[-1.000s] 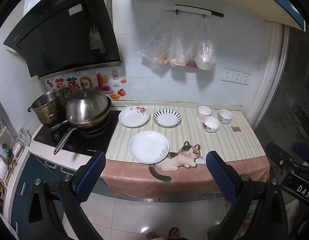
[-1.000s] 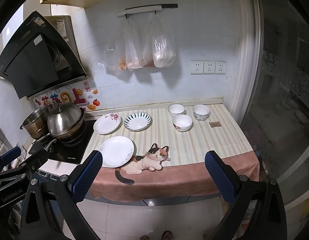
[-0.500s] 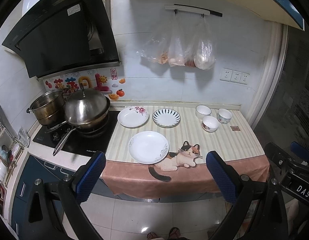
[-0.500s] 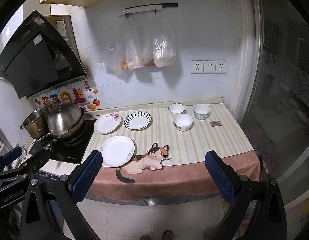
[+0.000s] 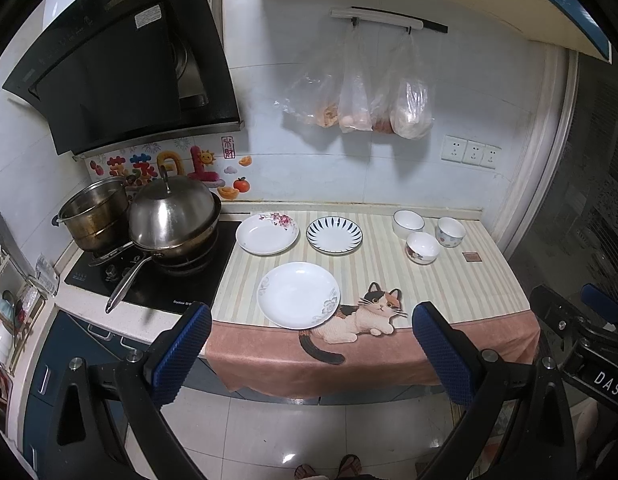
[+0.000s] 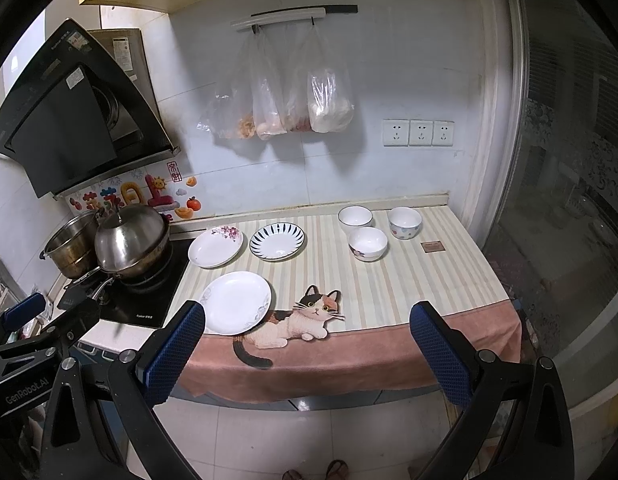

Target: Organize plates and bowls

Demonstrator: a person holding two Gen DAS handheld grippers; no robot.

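Note:
On the striped counter cloth (image 5: 385, 280) lie three plates: a white plate (image 5: 298, 294) near the front edge, a floral plate (image 5: 267, 234) and a blue-striped plate (image 5: 334, 235) behind it. Three small bowls (image 5: 423, 246) cluster at the back right. The same plates (image 6: 236, 302) and bowls (image 6: 367, 242) show in the right wrist view. My left gripper (image 5: 311, 354) is open and empty, held back from the counter over the floor. My right gripper (image 6: 307, 350) is also open and empty, equally far back.
A lidded wok (image 5: 173, 220) and a steel pot (image 5: 95, 214) sit on the black hob (image 5: 181, 284) at the left, under a range hood (image 5: 121, 68). Plastic bags (image 5: 361, 96) hang on the wall. A small brown square (image 5: 471, 256) lies beside the bowls.
Both views have drifted very slightly; nothing on the counter has moved and both grippers stay open.

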